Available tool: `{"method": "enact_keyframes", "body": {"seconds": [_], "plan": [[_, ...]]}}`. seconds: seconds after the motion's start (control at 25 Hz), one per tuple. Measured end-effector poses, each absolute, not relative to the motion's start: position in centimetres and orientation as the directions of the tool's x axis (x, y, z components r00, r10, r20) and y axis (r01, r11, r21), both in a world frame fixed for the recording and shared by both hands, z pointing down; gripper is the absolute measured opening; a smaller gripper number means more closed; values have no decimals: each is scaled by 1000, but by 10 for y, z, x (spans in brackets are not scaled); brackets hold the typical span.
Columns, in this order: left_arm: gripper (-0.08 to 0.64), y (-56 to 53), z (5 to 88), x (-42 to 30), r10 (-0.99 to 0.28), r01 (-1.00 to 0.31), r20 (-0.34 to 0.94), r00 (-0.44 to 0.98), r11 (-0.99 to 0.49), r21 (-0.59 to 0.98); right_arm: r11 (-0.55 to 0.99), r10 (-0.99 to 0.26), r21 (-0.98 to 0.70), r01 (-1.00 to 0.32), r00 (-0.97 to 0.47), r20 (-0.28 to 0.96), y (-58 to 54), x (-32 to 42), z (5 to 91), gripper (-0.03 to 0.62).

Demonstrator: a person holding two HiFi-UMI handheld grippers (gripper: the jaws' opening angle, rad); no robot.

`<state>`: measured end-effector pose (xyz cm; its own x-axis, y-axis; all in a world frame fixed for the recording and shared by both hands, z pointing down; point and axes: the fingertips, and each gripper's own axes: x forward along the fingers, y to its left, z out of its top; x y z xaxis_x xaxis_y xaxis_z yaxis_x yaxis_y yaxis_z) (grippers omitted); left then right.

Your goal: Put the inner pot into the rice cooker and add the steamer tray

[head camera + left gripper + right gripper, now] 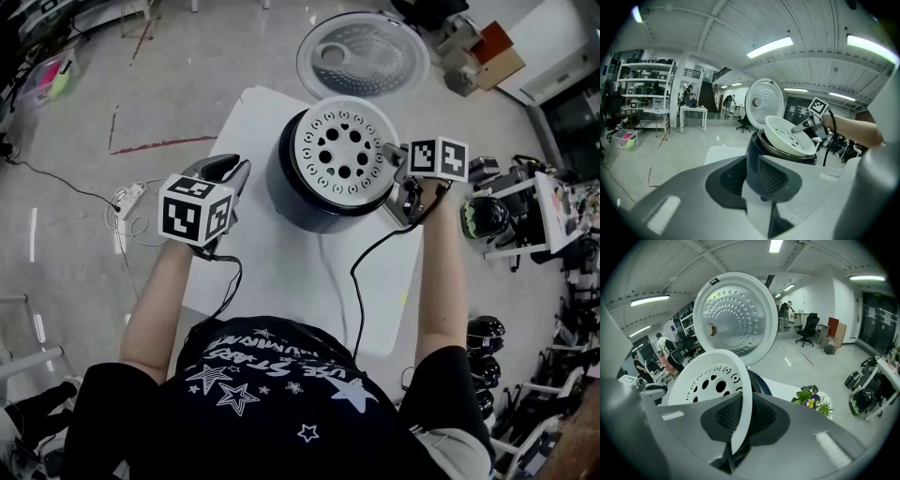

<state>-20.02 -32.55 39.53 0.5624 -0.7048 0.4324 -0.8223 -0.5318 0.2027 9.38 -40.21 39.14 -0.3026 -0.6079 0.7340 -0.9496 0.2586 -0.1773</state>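
Pinching steamer tray [342, 150] rim, right gripper [392, 161] tilts it over rice cooker [281, 186]; left gripper [236, 169] gapes empty

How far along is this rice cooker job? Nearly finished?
Nearly. The metal rim of the inner pot shows inside the rice cooker. The right gripper is clamped on the edge of the steamer tray, holding it tilted over the pot. Left to do: set it flat and let go. The left gripper is open and empty.
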Motion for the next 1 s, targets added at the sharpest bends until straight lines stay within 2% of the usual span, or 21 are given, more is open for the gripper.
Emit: {"method": "enact_keyframes", "body": {"seconds": [0.24,0.6,0.76,1.0], "plan": [[78,-328,405,-205,-696,-824,450,560,-525,213,262,-575,-129,-956,-262,775,-405,94,407,52],[78,-329,411,-195,-685,-822,466,560,-531,207,277,-627,35,-960,-152,764,-405,103,412,65],[78,-330,412,-193,-678,-818,470,565,-536,209,293,-632,90,-952,-122,765,-403,103,417,91],[78,-326,413,-190,-674,-816,475,566,-541,205,313,-647,30,-949,-190,738,-400,92,419,172]]}}
